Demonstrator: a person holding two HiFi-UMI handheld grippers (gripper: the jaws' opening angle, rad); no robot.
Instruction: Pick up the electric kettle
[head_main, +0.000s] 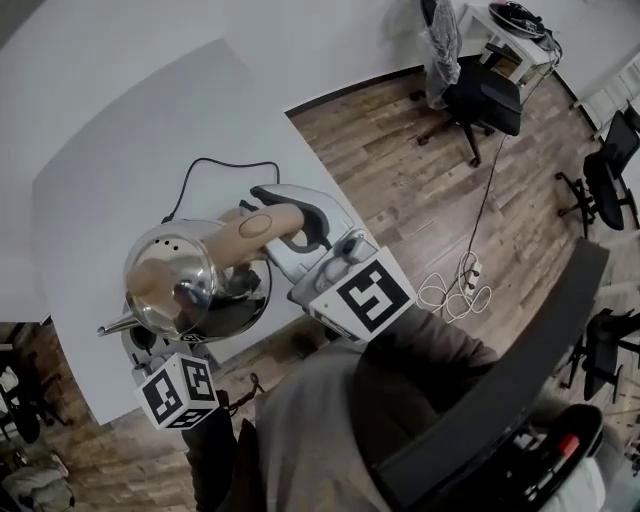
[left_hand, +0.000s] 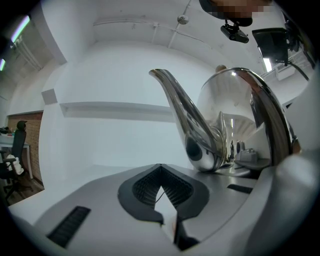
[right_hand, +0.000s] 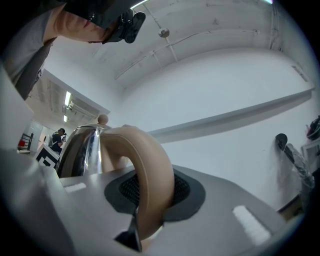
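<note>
Seemingly done: right gripper (right_hand: 145, 200) pinched the handle (right_hand: 147, 165) of the electric kettle (head_main: 178, 282), aloft centre-left; left gripper (left_hand: 162, 192) was closed, empty.

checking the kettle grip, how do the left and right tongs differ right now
The right tongs are shut on the beige curved handle of the shiny steel electric kettle; the left tongs are shut on nothing. The right tongs sit at the handle side, the left tongs low by the curved steel spout. Both have grey jaws with black ribbed pads.
</note>
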